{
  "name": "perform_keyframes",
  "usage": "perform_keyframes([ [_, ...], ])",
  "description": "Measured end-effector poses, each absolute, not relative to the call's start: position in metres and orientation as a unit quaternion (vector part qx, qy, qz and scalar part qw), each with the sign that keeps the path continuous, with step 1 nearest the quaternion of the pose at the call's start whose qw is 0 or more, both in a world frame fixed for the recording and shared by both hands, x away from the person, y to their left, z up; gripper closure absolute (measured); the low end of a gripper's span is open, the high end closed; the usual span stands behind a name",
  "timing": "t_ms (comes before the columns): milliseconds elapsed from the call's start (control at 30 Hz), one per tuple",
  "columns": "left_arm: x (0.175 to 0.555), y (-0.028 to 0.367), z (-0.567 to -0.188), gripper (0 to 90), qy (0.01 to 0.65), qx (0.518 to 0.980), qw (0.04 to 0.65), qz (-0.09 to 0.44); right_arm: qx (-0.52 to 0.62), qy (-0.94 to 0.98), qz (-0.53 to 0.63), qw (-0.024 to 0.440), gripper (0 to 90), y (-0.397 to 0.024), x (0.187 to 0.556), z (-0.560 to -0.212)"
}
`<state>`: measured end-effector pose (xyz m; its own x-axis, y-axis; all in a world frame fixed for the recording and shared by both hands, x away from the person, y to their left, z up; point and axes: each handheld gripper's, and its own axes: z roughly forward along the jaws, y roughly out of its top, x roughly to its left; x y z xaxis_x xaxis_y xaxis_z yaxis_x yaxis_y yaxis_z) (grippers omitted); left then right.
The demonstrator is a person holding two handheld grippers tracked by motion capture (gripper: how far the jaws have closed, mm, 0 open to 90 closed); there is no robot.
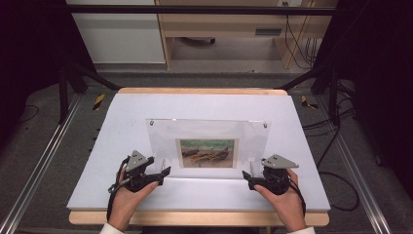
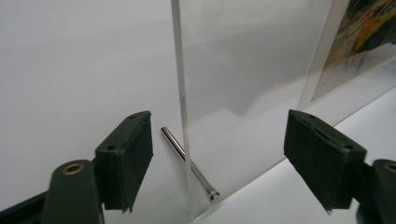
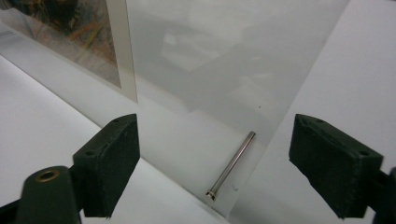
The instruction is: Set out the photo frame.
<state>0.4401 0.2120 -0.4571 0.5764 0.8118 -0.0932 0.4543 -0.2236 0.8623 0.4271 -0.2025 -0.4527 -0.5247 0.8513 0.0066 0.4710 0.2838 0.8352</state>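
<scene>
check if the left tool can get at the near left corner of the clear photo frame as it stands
Probably yes: the left tool is open, and the photo frame edge and its metal pin sit between its jaws, unobstructed.

A clear acrylic frame (image 1: 209, 141) – glossy and smooth – is being seen standing on a matt white board (image 1: 122, 122), itself being carried by a pale wooden table (image 1: 199, 218). A matt paper print (image 1: 207, 152) is being held inside it. Polished metal pins (image 2: 189, 164) are being shown at its lower corners. The jaw pads (image 3: 109, 161) are being shown as dull, faintly textured black rubber – the gripper (image 1: 151, 176) bodies matt black plastic.
</scene>
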Motion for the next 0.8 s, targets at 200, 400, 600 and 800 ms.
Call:
perform_keyframes([
  [200, 0.44, 0.21, -0.456, 11.7, 0.411, 0.757, 0.467, 0.2, 0.417, 0.757, 0.428, 0.264, 8.7, -0.202, 0.425, -0.447],
  [400, 0.438, 0.21, -0.452, 7.9, 0.406, 0.754, 0.475, 0.205, 0.412, 0.743, 0.442, 0.288, 7.5, -0.205, 0.422, -0.442],
  [600, 0.432, 0.213, -0.448, 7.4, 0.393, 0.754, 0.482, 0.213, 0.409, 0.734, 0.451, 0.301, 7.3, -0.207, 0.417, -0.437],
  [800, 0.425, 0.218, -0.444, 7.4, 0.382, 0.756, 0.483, 0.222, 0.408, 0.734, 0.45, 0.305, 7.3, -0.208, 0.413, -0.434],
])
